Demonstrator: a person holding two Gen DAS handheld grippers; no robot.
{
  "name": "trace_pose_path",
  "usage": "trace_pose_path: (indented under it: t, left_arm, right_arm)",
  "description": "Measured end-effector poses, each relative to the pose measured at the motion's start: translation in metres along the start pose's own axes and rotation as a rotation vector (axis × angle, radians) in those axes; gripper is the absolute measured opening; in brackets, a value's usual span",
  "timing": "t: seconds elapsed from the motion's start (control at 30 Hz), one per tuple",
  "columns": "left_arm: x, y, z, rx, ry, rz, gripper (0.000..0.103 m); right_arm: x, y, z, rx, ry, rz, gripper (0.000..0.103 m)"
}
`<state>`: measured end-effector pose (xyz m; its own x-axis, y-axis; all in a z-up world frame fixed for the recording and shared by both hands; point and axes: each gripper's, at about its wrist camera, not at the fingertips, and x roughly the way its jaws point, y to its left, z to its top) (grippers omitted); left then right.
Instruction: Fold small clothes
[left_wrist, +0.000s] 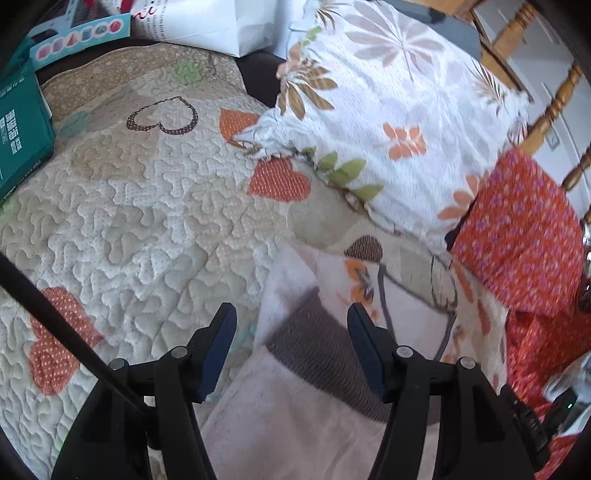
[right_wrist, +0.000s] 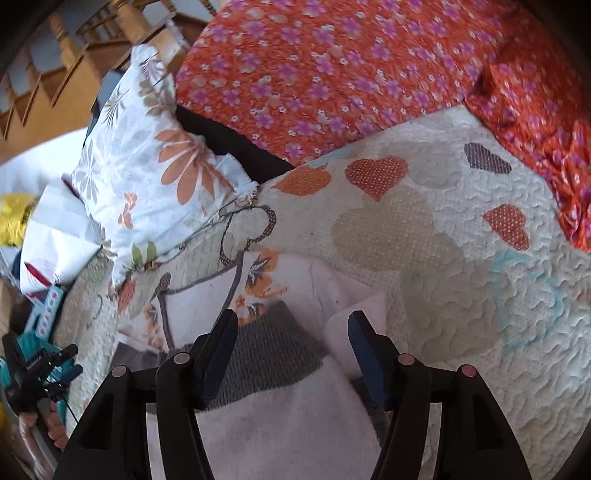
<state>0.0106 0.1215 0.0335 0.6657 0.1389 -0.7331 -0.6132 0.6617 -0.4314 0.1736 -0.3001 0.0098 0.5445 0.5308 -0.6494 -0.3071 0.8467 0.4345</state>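
A small pale pink garment with a grey ribbed band and an orange print lies on the heart-patterned quilt. My left gripper is open and empty, its jaws wide apart just above the grey band. In the right wrist view the same garment lies partly folded, grey band between the jaws. My right gripper is open and empty above it. The left gripper shows at the far left of the right wrist view.
A floral white pillow lies behind the garment. An orange flowered cloth lies to the right. A teal box and a white paper bag sit at the back left. A wooden railing stands beyond.
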Motion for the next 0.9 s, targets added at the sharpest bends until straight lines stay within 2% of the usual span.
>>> trace_pose_path:
  t: [0.07,0.13,0.23,0.3,0.4,0.47,0.63,0.9]
  left_arm:
    - [0.001,-0.004,-0.008,0.027,0.014,0.015,0.062]
    - [0.005,-0.009,-0.016,0.06,0.035,0.035,0.062]
    - [0.014,-0.015,-0.029,0.118,0.083,0.065,0.062]
    - [0.022,-0.019,-0.039,0.164,0.123,0.088,0.063]
    - [0.036,-0.021,-0.053,0.229,0.196,0.144,0.063]
    - [0.039,-0.019,-0.062,0.257,0.221,0.166,0.063]
    - [0.027,-0.014,-0.078,0.328,0.198,0.203,0.066]
    - [0.004,0.018,-0.099,0.302,0.177,0.19,0.068]
  right_arm:
    - [0.002,0.008,-0.007,-0.025,0.023,0.014,0.065]
    - [0.008,0.015,-0.014,-0.047,0.06,0.036,0.056]
    - [0.019,0.023,-0.024,-0.073,0.114,0.053,0.055]
    - [0.028,0.03,-0.032,-0.123,0.149,0.018,0.055]
    - [0.036,0.033,-0.039,-0.191,0.167,-0.107,0.055]
    - [0.036,0.033,-0.041,-0.221,0.166,-0.139,0.055]
    - [0.021,0.041,-0.046,-0.283,0.117,-0.212,0.058]
    - [-0.014,0.03,-0.066,-0.281,0.11,-0.219,0.058]
